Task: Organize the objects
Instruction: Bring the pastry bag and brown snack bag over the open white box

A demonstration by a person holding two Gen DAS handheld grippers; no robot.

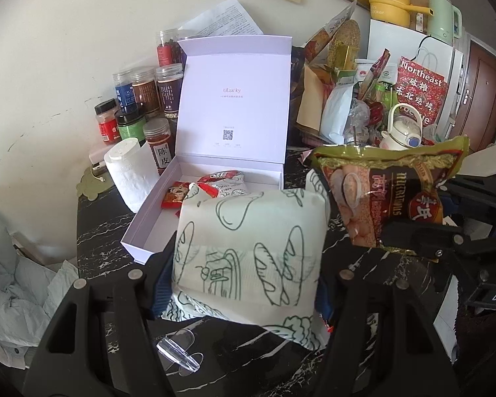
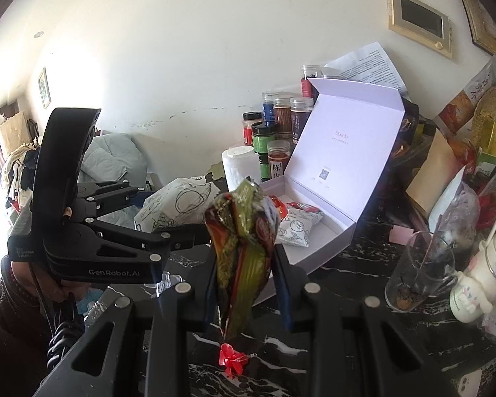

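Both jaws grasp snacks above the black marbled table (image 1: 109,225): left gripper (image 1: 244,284) clamps a white-and-green printed pouch (image 1: 248,248); right gripper (image 2: 244,281) pinches a green-and-red foil packet (image 2: 241,248); the open white gift box (image 1: 155,228) holds only a few red-and-white sachets (image 1: 215,187), so packing appears early.

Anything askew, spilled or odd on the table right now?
Nothing spilled. Two strays on the black table: a clear plastic clip lying loose near the left gripper, and a small red pinwheel below the right gripper. Both grippers hold snack packs short of the open white box.
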